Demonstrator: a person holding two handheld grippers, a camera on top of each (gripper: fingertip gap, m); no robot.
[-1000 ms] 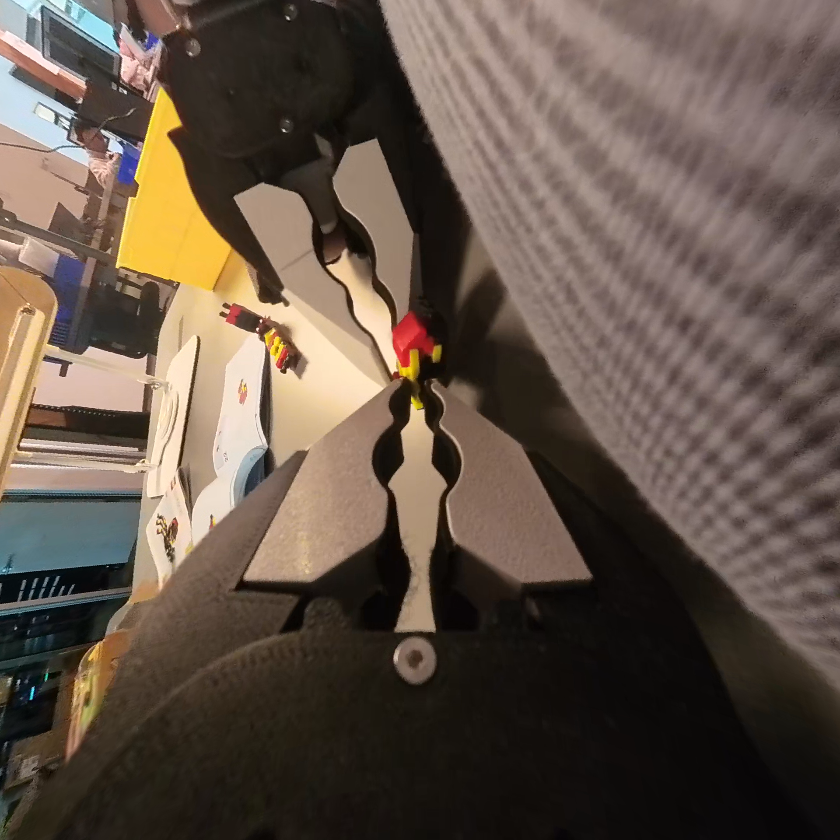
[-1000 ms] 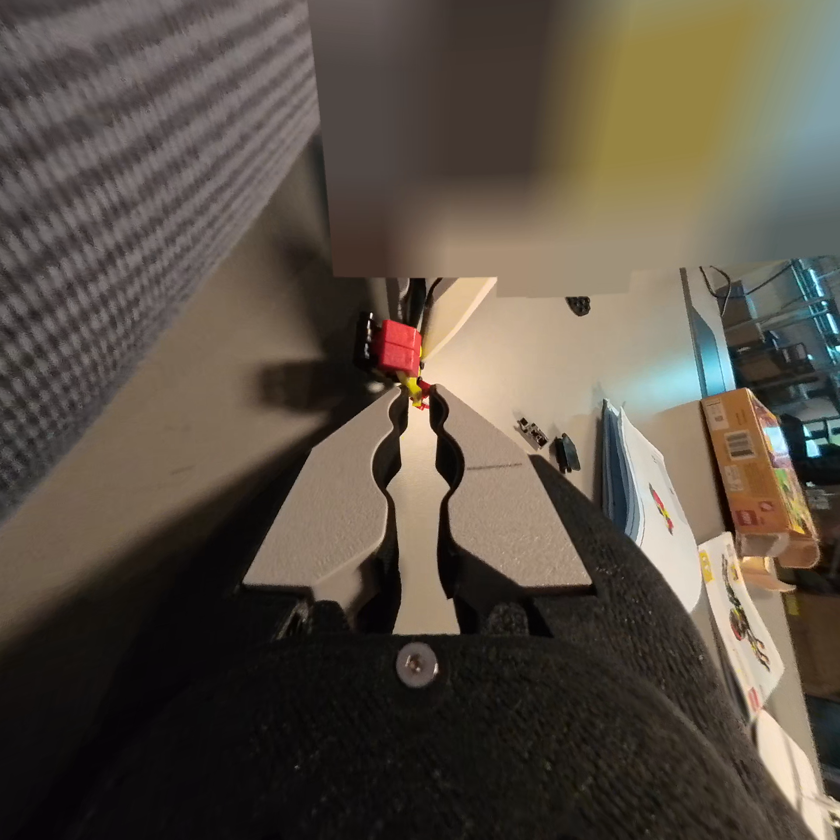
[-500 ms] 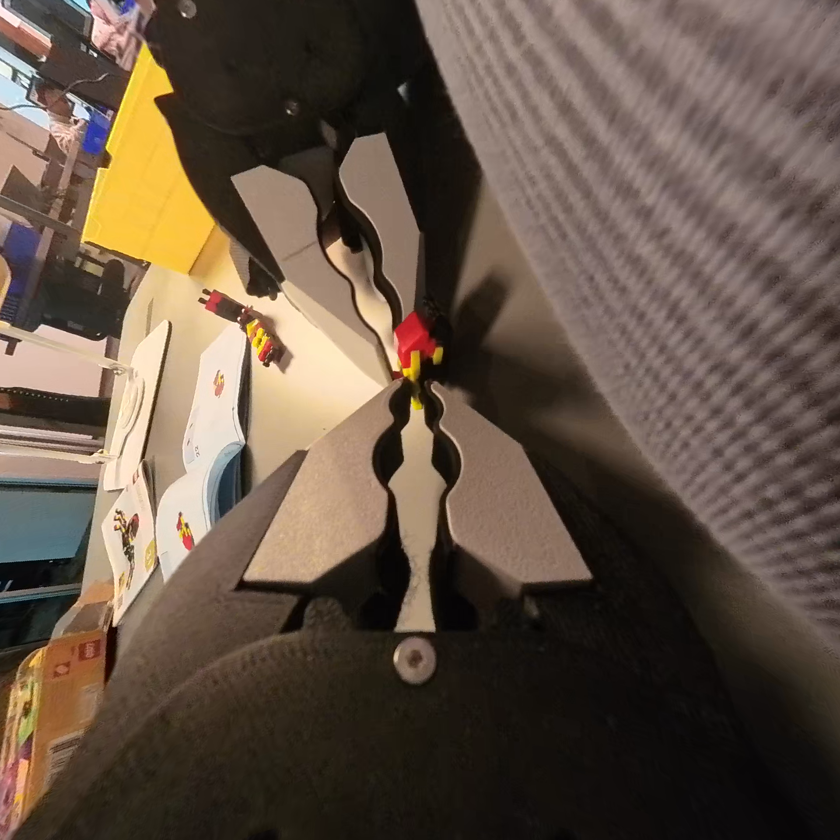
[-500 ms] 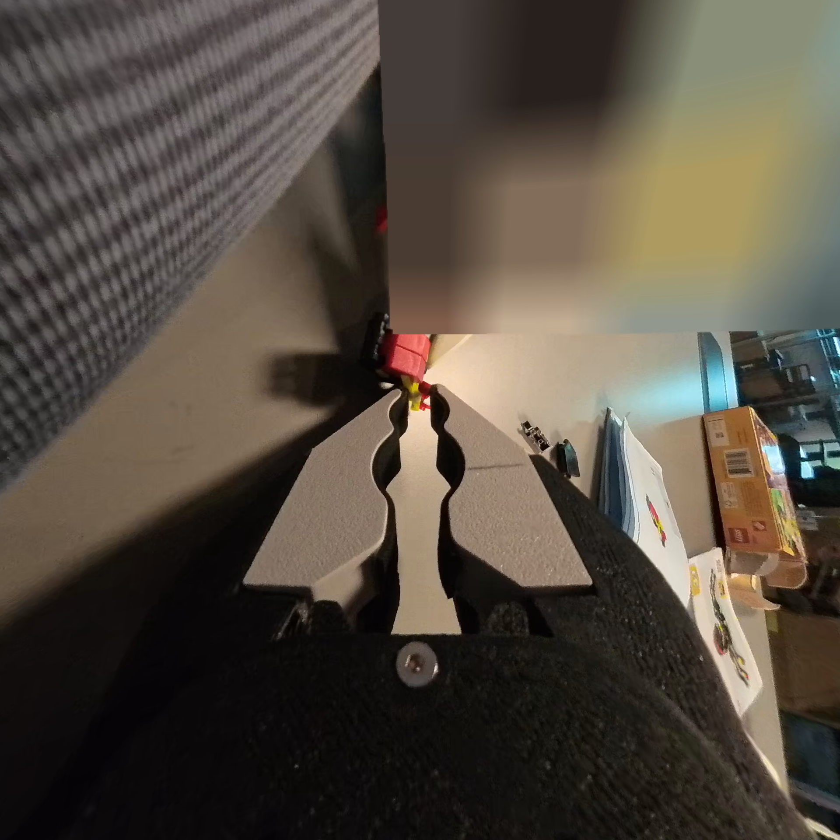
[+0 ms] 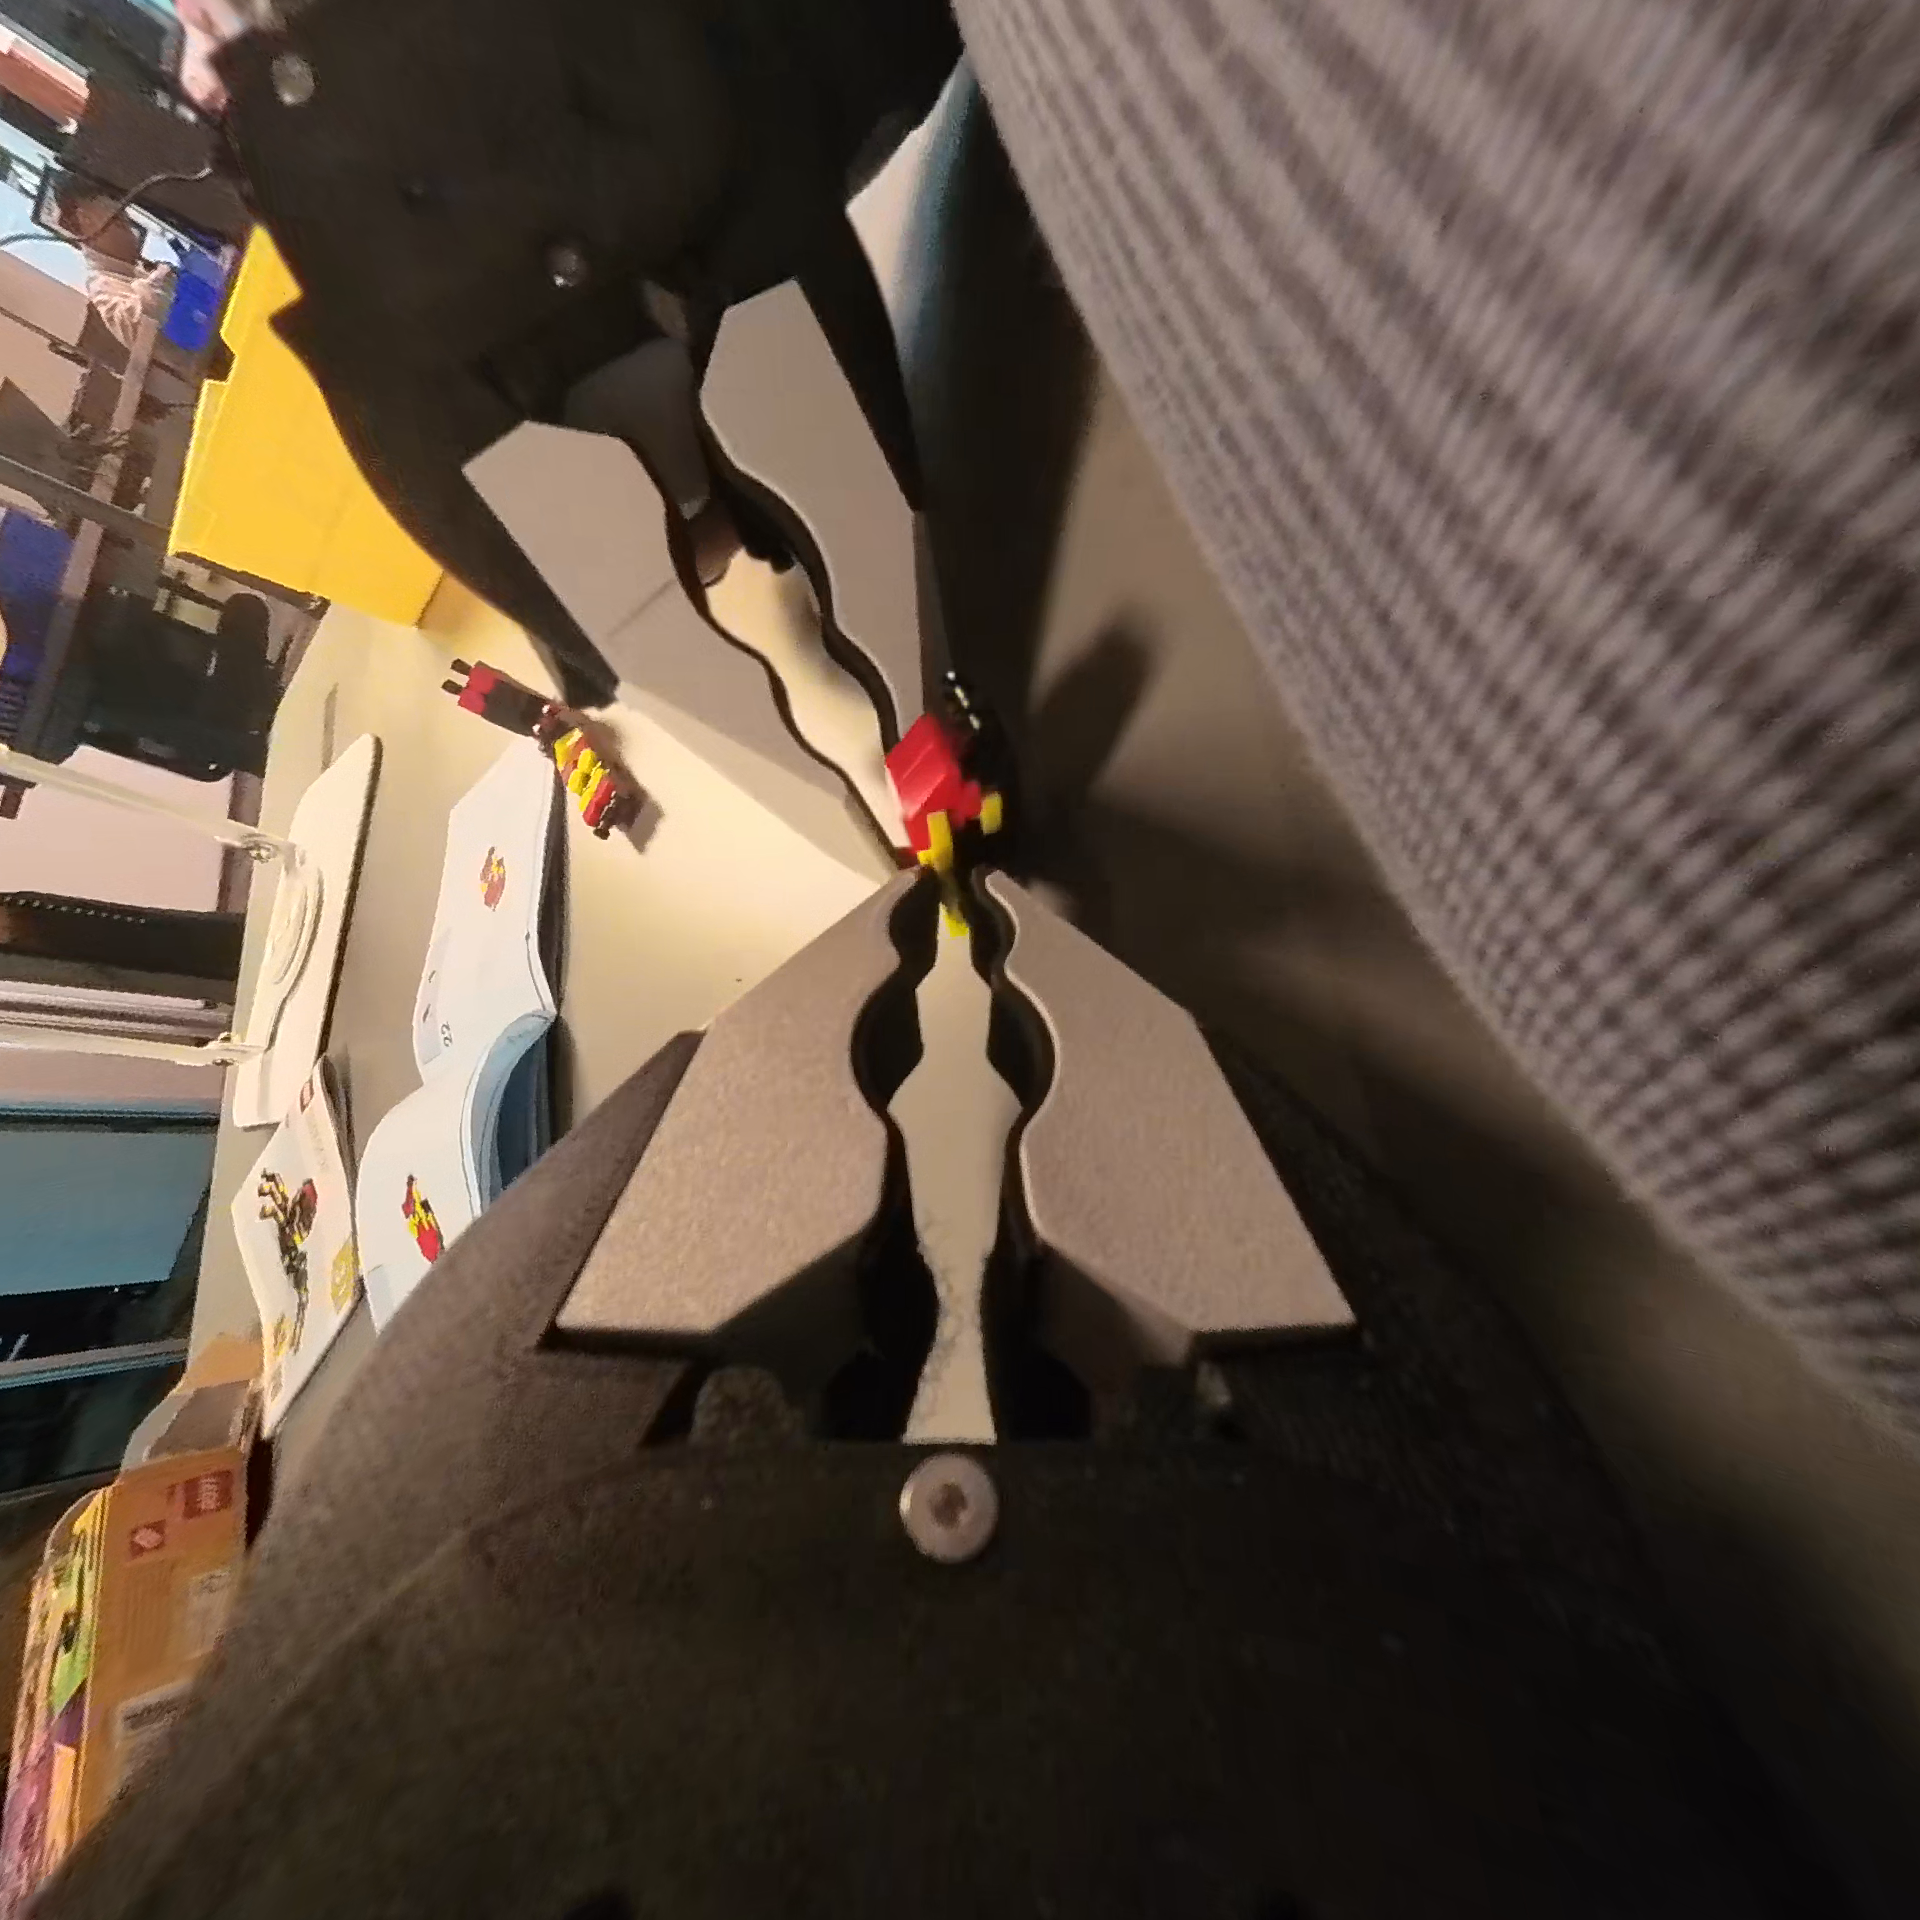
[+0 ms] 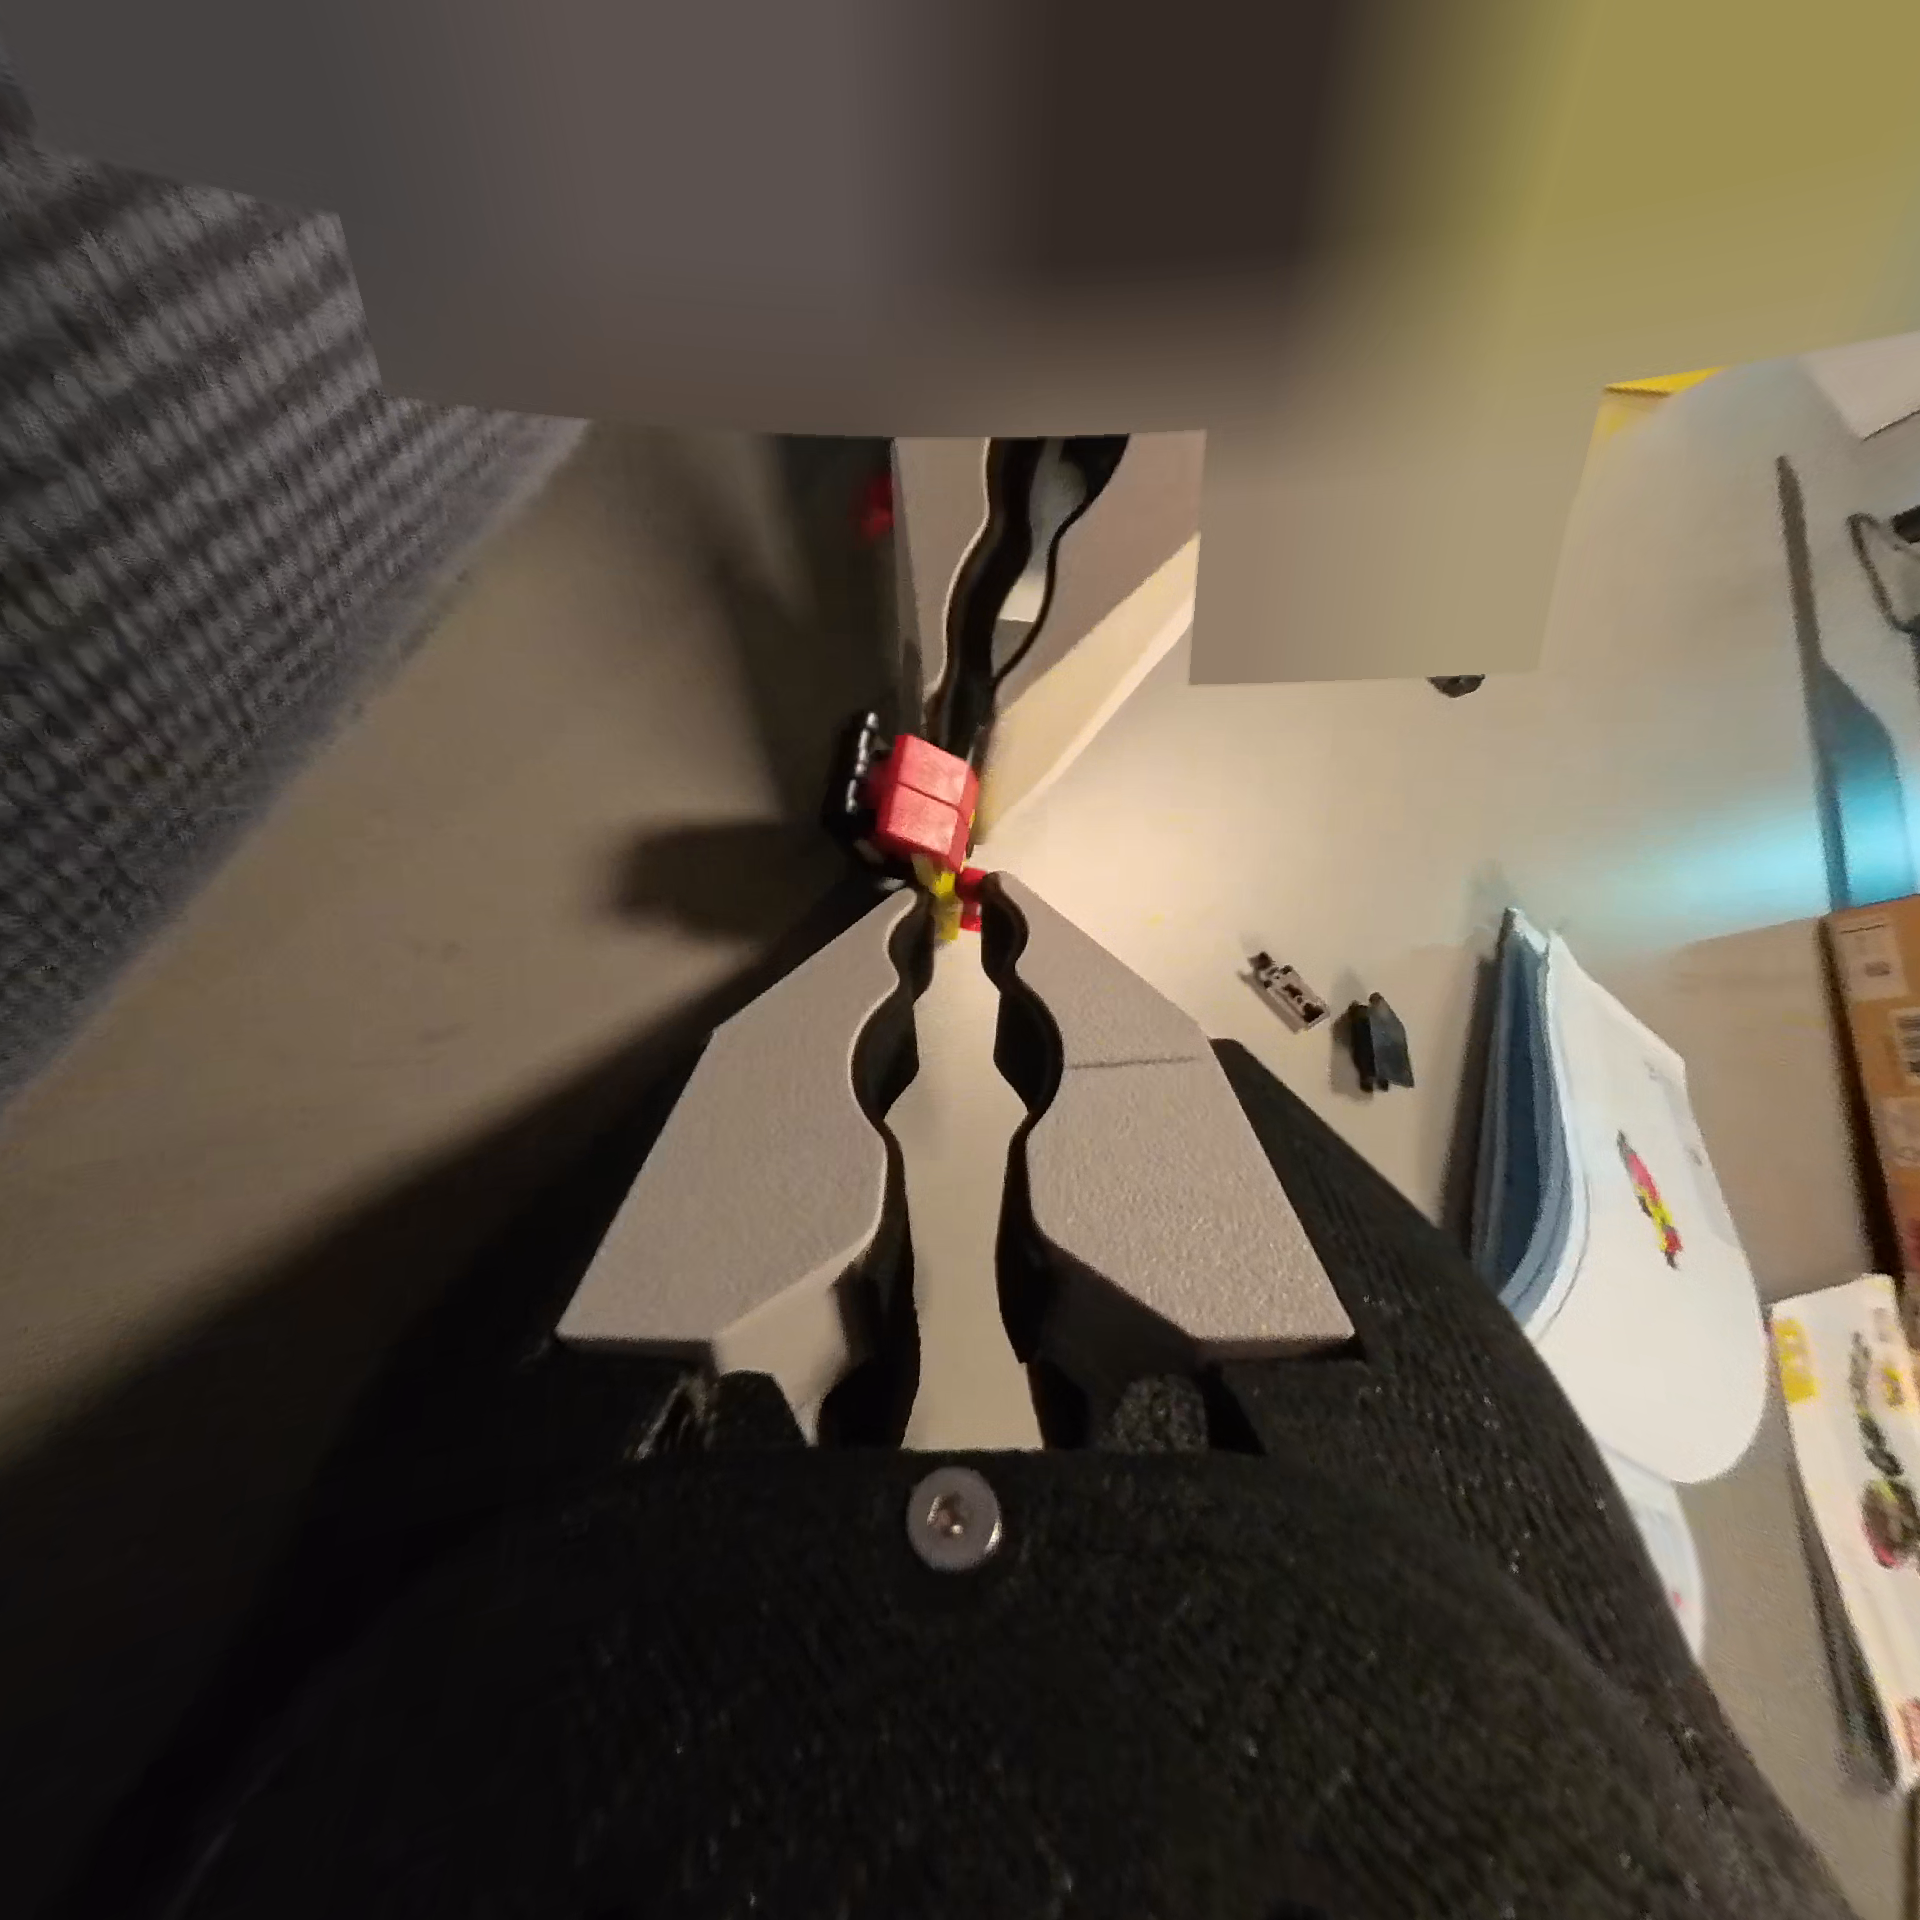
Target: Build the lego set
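Observation:
A small lego assembly (image 5: 928, 774) of red, yellow and black bricks hangs above the table between the two grippers, which meet tip to tip. My left gripper (image 5: 951, 896) is shut on its yellow end. My right gripper (image 6: 951, 902) is shut on the yellow and red end of the same assembly (image 6: 920, 805). The right gripper also shows in the left wrist view (image 5: 902, 821), coming in from above. One finger (image 6: 914, 582) of the left gripper shows in the right wrist view behind the red bricks.
A second lego piece (image 5: 594, 774) and a red-black one (image 5: 486, 694) lie on the table. Open booklets (image 5: 488, 935) (image 6: 1600, 1195), a cardboard box (image 5: 104, 1662) and a yellow bin (image 5: 281, 499) stand around. Small dark parts (image 6: 1288, 992) (image 6: 1377, 1044) lie nearby. Grey striped fabric (image 5: 1507, 520) is close alongside. Left and right tips are no more than a few centimetres apart.
Both grippers stay shut on the assembly. The pair has shifted and tilted a little, so the right wrist view now shows more of the table and of the left gripper's finger.

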